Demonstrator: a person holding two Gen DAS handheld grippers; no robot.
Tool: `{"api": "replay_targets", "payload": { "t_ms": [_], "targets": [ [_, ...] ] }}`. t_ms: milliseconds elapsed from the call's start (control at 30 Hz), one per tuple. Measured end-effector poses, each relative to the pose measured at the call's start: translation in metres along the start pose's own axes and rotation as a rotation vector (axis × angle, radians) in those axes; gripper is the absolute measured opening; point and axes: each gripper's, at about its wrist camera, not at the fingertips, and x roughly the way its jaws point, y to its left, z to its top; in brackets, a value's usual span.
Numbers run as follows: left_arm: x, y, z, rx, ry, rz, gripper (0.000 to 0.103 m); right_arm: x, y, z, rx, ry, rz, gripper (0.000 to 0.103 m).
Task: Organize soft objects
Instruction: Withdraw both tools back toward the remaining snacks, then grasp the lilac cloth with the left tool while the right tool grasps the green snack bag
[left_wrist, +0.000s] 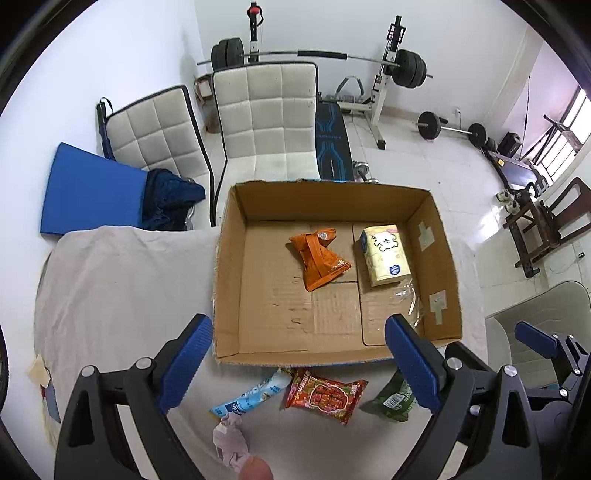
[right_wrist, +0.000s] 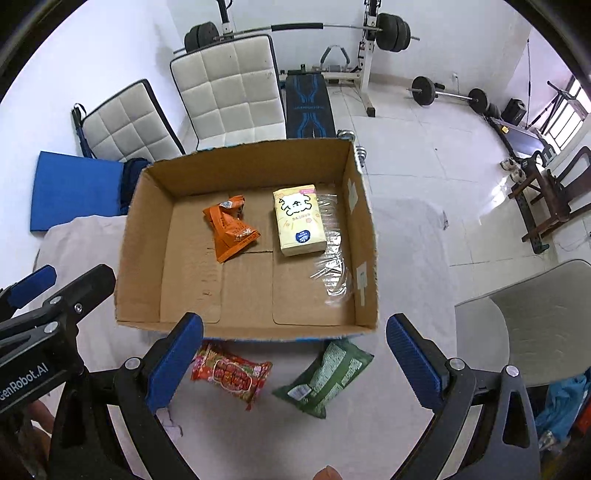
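Observation:
An open cardboard box (left_wrist: 229, 280) (right_wrist: 144, 236) stands on a cloth-covered table. In it lie an orange snack packet (left_wrist: 319, 258) (right_wrist: 231, 232) and a yellow tissue pack (left_wrist: 386, 254) (right_wrist: 299, 219). In front of the box lie a light blue packet (left_wrist: 251, 397), a red snack packet (left_wrist: 325, 395) (right_wrist: 231, 374), a green packet (left_wrist: 391, 400) (right_wrist: 325, 376) and a small pink cloth item (left_wrist: 231, 439). My left gripper (left_wrist: 299, 362) is open and empty above the red packet. My right gripper (right_wrist: 295, 358) is open and empty above the red and green packets.
White padded chairs (left_wrist: 266, 118) and a blue mat (left_wrist: 92, 188) stand behind the table. A weight bench with barbell (left_wrist: 332, 59) is at the back. A grey chair (right_wrist: 535, 325) is at the right. Clear plastic wrap (right_wrist: 332, 266) lies in the box.

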Motion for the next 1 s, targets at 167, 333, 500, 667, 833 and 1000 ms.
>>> {"api": "replay_targets", "payload": {
  "t_ms": [167,333,500,667,833,1000],
  "targets": [
    [-0.02,-0.005,-0.007,0.003,-0.031,-0.004,0.096,-0.022,-0.002,-0.014,0.011,-0.011,0.035,0.101],
    [-0.028,-0.003,-0.024,-0.007,-0.04,0.007,0.096,-0.038,-0.006,-0.027,0.02,-0.017,0.062,0.101],
    [-0.011,0.016,-0.051,-0.041,0.025,0.041,0.096,-0.019,-0.013,-0.042,0.034,0.039,0.065,0.101],
    [0.032,0.05,-0.093,-0.129,0.15,0.063,0.096,0.04,-0.033,-0.071,0.112,0.177,0.069,0.101],
    [0.08,0.081,-0.133,-0.247,0.291,0.067,0.096,0.109,-0.05,-0.097,0.187,0.31,0.051,0.101],
    [0.122,0.113,-0.167,-0.376,0.399,0.05,0.096,0.163,-0.056,-0.112,0.241,0.385,0.035,0.101]
  ]
}}
